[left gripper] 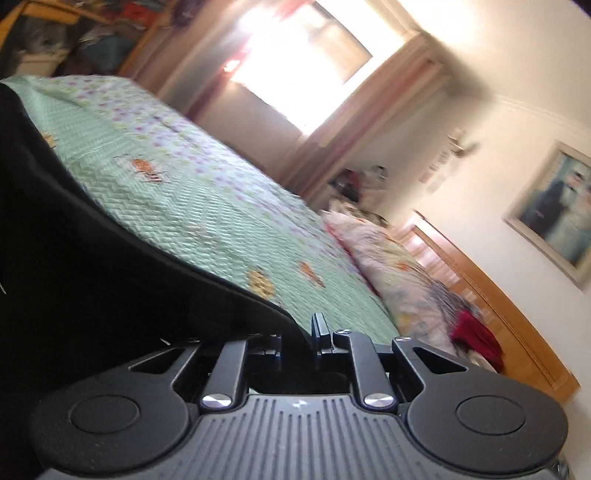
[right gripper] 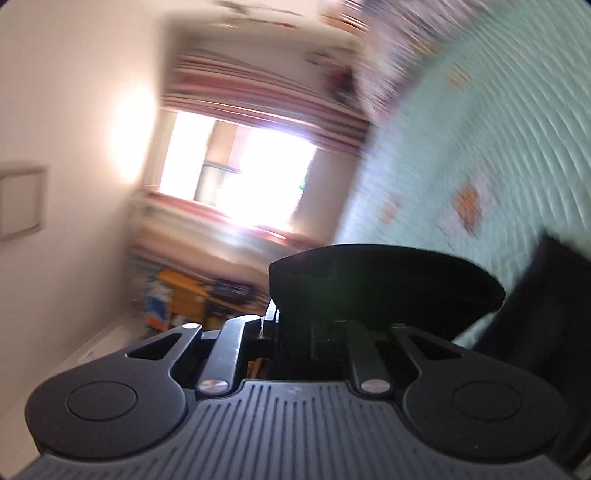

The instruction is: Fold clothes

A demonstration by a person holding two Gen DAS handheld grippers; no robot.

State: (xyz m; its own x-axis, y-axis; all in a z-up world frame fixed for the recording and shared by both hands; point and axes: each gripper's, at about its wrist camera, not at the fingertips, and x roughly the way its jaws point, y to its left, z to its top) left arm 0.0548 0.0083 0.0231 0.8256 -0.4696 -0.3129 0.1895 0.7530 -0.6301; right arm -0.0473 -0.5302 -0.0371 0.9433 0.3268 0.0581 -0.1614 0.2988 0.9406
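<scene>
A black garment [left gripper: 74,240] stretches up across the left of the left wrist view, over a green quilted bedspread [left gripper: 192,192]. My left gripper [left gripper: 301,334] is shut on its edge, with the cloth running between the fingers. In the blurred right wrist view the same black garment [right gripper: 384,284] bunches over my right gripper [right gripper: 314,332], which is shut on it; the fingertips are hidden under the cloth. More black cloth [right gripper: 535,314] hangs at the right, in front of the bedspread [right gripper: 480,147].
A floral pillow [left gripper: 399,280] and a red cloth [left gripper: 476,339] lie at the bed's head by a wooden headboard [left gripper: 480,291]. A bright window [left gripper: 303,62] with striped curtains is behind the bed. A framed picture [left gripper: 557,206] hangs on the wall. Cluttered shelves [left gripper: 92,33] stand beyond the bed.
</scene>
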